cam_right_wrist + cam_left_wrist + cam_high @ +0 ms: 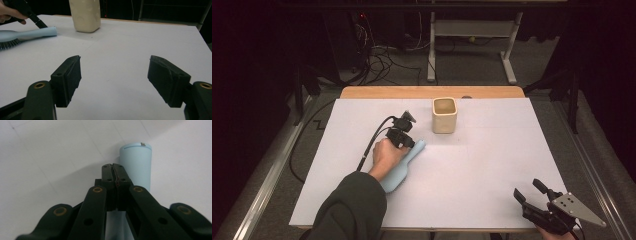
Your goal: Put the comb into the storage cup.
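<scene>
Jaws of the left gripper (408, 142) are pressed together with nothing between them, resting over the handle of a light blue brush (404, 167). That brush lies flat on the white desk (492, 165), handle toward a cream cup (444, 115) standing near it, bristles seen in the right gripper view (8, 43). Right gripper (528, 192) sits at the desk's near right corner, well apart, jaws spread wide and empty.
</scene>
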{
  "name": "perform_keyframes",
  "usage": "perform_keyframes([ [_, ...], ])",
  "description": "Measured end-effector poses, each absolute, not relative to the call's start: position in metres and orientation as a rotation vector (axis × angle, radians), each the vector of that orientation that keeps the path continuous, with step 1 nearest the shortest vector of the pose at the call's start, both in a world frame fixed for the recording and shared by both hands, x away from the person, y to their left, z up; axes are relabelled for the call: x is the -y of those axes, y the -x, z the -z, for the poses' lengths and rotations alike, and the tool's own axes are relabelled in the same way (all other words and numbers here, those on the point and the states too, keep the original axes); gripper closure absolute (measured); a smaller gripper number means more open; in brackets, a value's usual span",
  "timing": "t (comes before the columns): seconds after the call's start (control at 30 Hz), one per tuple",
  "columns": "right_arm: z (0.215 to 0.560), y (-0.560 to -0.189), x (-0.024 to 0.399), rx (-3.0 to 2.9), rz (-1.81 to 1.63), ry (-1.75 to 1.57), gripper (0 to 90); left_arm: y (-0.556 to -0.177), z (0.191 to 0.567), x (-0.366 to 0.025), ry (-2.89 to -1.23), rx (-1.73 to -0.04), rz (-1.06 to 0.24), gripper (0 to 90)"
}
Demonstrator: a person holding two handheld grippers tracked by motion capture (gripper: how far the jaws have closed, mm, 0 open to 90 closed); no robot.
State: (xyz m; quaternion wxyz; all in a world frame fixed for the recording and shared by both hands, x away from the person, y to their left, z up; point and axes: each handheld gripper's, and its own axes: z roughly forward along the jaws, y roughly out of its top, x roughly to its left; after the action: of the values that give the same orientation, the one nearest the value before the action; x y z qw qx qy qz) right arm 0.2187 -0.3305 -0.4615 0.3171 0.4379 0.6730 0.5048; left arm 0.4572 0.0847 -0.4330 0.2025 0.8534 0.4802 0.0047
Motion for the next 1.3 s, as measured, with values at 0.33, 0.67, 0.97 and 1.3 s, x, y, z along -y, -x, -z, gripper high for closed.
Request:
perform_keyframes([
  [0.33,0.462,-0.219,0.330,-1.773,-1.330,-1.151,27.8,-0.445,0.433,-0.072,-2.435,-1.282,-0.013,88.4],
  [0.67,0.461,-0.218,0.330,-1.769,-1.328,-1.151,27.8,-0.432,0.430,-0.060,-2.456,-1.226,-0.003,88.4],
  [0.97,0.461,-0.218,0.331,-1.769,-1.328,-1.151,27.8,-0.415,0.428,-0.050,-2.470,-1.179,-0.006,88.4],
  [1.3,0.461,-0.218,0.330,-1.767,-1.326,-1.151,27.8,-0.403,0.432,-0.048,-2.469,-1.176,0.001,88.3],
])
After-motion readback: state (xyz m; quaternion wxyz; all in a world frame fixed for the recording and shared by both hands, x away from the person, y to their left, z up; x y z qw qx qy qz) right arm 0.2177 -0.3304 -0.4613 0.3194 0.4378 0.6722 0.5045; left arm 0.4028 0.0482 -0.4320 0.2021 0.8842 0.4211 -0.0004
